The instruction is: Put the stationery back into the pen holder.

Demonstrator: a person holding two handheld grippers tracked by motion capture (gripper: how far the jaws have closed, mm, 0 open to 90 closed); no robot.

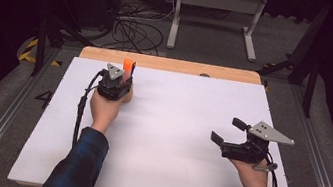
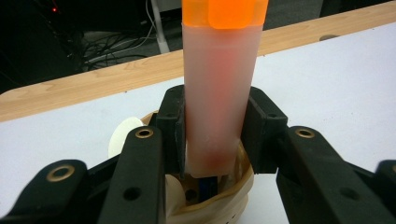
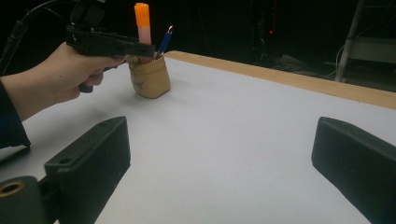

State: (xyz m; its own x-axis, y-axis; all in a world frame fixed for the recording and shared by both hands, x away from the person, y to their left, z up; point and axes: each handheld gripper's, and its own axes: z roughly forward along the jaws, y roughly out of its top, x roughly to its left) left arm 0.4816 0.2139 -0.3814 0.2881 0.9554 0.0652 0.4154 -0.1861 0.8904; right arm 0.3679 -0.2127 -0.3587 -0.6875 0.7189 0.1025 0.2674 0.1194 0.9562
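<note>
While no label reads, the left tool clamps the orange-capped tube; the right tool gapes.

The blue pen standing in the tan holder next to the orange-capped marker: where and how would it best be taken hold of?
Probably by the upper shaft of the blue pen, just below its tip, where it clears the tan holder. It leans away from the orange-capped marker, which the left gripper clamps. So the open right gripper should come from the pen's free side, jaws level.
</note>
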